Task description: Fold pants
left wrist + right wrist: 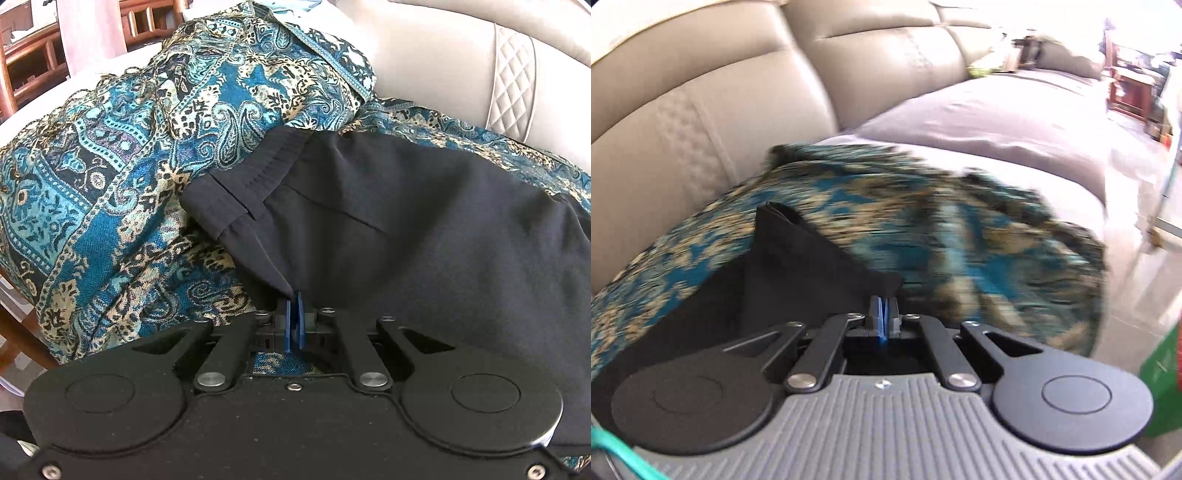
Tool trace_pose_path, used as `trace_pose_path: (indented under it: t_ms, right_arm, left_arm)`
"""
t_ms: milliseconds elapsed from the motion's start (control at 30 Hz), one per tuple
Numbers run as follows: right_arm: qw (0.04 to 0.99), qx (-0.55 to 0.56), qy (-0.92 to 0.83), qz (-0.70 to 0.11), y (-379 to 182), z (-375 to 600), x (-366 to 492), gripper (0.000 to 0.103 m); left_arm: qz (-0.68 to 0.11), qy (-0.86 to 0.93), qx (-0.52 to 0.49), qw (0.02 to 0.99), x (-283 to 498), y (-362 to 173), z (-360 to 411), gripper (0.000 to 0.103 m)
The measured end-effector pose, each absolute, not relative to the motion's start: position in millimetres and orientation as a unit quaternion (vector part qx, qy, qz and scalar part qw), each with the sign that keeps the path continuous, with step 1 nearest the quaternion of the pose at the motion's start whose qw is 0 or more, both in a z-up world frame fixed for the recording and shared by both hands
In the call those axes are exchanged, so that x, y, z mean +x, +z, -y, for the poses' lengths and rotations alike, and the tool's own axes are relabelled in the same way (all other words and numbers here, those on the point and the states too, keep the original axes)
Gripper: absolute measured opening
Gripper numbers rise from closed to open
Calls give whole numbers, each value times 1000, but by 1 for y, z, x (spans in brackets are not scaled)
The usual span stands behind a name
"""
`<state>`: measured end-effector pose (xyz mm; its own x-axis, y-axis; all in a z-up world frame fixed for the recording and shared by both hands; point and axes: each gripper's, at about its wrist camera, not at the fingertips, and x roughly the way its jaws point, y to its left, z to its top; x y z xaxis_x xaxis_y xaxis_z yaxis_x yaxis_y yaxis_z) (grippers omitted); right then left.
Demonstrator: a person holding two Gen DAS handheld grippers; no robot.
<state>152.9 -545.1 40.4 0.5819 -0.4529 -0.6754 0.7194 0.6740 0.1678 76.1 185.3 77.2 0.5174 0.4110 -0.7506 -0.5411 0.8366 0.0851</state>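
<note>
Now, with left gripper and right gripper both clamped on black pants, lift evenly, keeping edges aligned.

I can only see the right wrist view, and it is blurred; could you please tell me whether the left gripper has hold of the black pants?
Observer: Yes, the left gripper is shut on a pulled-up edge of the black pants.
Operator: Thank you. Is the waistband visible anywhere?
Observer: The waistband lies beyond that gripper, up and to the left in the left wrist view, resting on the patterned throw.
Operator: What is past the throw on that side?
Observer: Wooden furniture stands beyond its far left edge.
</note>
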Motion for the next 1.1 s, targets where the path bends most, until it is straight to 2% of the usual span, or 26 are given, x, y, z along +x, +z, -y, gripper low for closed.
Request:
trace_pose_path:
  t_ms: [200, 300, 367, 400, 433, 533, 600, 700, 800, 833, 867, 900, 1100]
  right_arm:
    - [848, 277, -349, -287, 34, 569, 109, 5]
    - [856, 316, -322, -251, 36, 569, 94, 16]
    - [866, 347, -288, -218, 37, 569, 86, 18]
    - [870, 354, -273, -207, 37, 568, 85, 37]
    - [873, 351, -266, -208, 37, 567, 87, 45]
    - [882, 321, -257, -229, 30, 560, 105, 48]
    - [883, 306, -264, -240, 24, 557, 113, 54]
    - [892, 271, -269, -244, 19, 550, 125, 55]
    - [896, 236, -279, -252, 18, 548, 143, 54]
    - [895, 234, -283, -253, 17, 548, 146, 36]
    - [894, 233, -287, -253, 17, 549, 148, 29]
    - [891, 233, -295, -253, 18, 549, 149, 9]
    - [887, 251, -301, -245, 18, 548, 124, 5]
  left_arm:
    - [-413, 275, -85, 864, 77, 78, -187, 6]
    - [-414, 281, -89, 861, 78, 79, -188, 6]
    - [-415, 282, -90, 861, 78, 78, -188, 6]
    - [-415, 282, -89, 860, 78, 78, -187, 6]
    - [-415, 282, -90, 860, 78, 78, -187, 6]
    - [-415, 283, -89, 860, 78, 78, -186, 6]
    - [-415, 286, -88, 859, 78, 78, -186, 6]
    - [-416, 286, -86, 859, 79, 78, -186, 6]
    - [-416, 291, -87, 857, 79, 78, -186, 6]
    - [-415, 291, -87, 857, 78, 78, -186, 6]
    - [-415, 292, -87, 857, 79, 78, -186, 6]
    - [-415, 292, -87, 857, 78, 78, -186, 6]
    - [-415, 293, -83, 858, 79, 78, -184, 6]
